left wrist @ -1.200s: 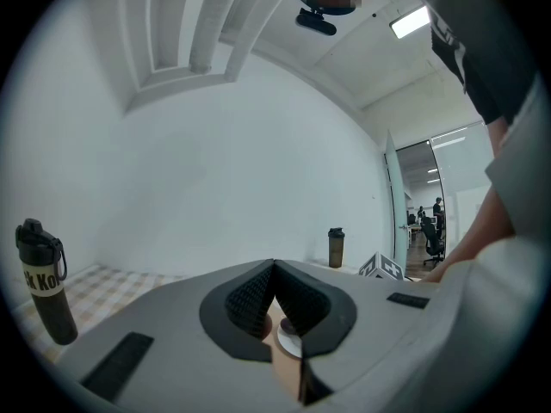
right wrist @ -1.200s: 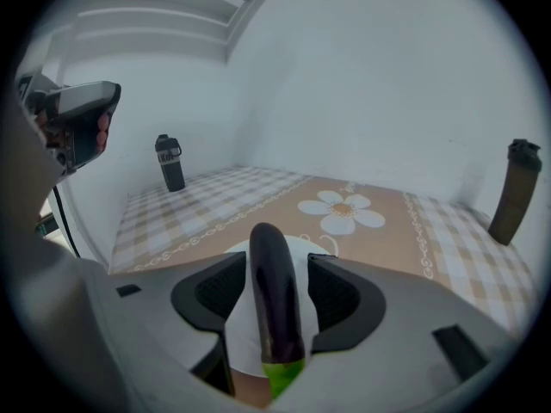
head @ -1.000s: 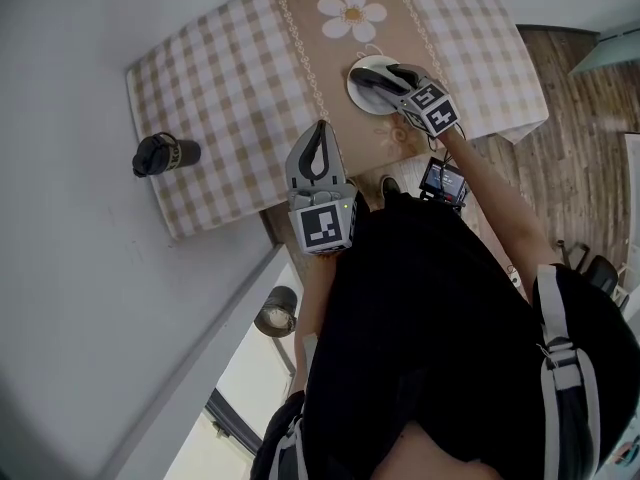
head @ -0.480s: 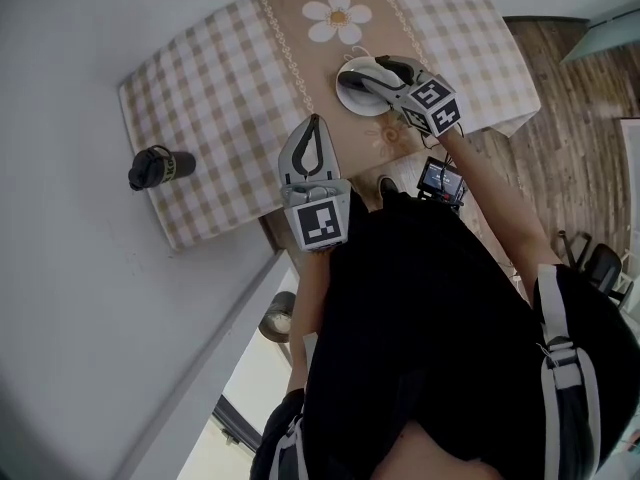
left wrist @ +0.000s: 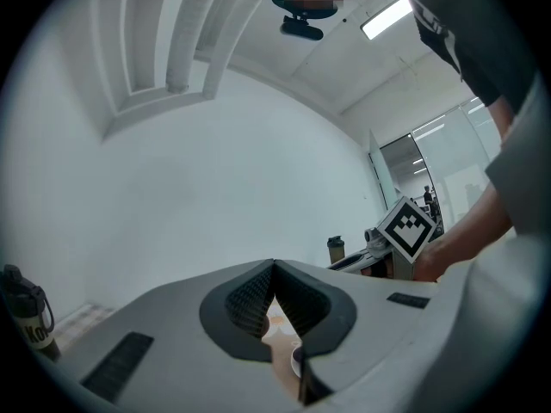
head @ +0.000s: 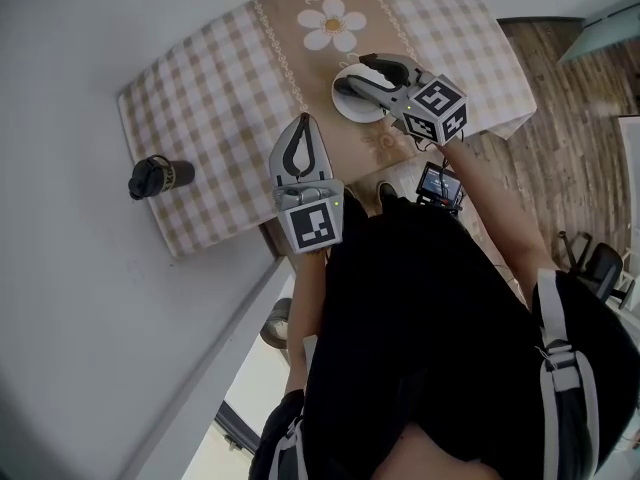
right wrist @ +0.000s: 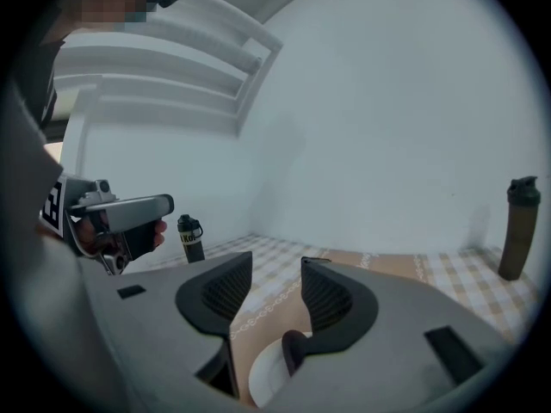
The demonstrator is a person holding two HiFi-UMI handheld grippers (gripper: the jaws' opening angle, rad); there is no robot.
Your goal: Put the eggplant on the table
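A white plate (head: 349, 110) lies on the brown runner of the checked tablecloth (head: 215, 88). In the right gripper view a dark rounded eggplant end (right wrist: 287, 352) rests on the plate (right wrist: 262, 379), just below the jaws. My right gripper (head: 353, 73) (right wrist: 277, 267) hovers above the plate with its jaws apart and closing, and nothing is between them. In the head view it hides most of the eggplant. My left gripper (head: 301, 128) (left wrist: 274, 269) is shut and empty, held level over the table's near edge.
A dark bottle (head: 160, 176) (right wrist: 190, 237) stands at the table's left edge. A tall shaker bottle (right wrist: 517, 225) stands at the far right of the table. Beyond the right edge are a wooden floor (head: 575, 148) and a small screen device (head: 441, 183).
My right gripper has lifted away from the plate and its jaws have narrowed a little. The left gripper has risen slightly.
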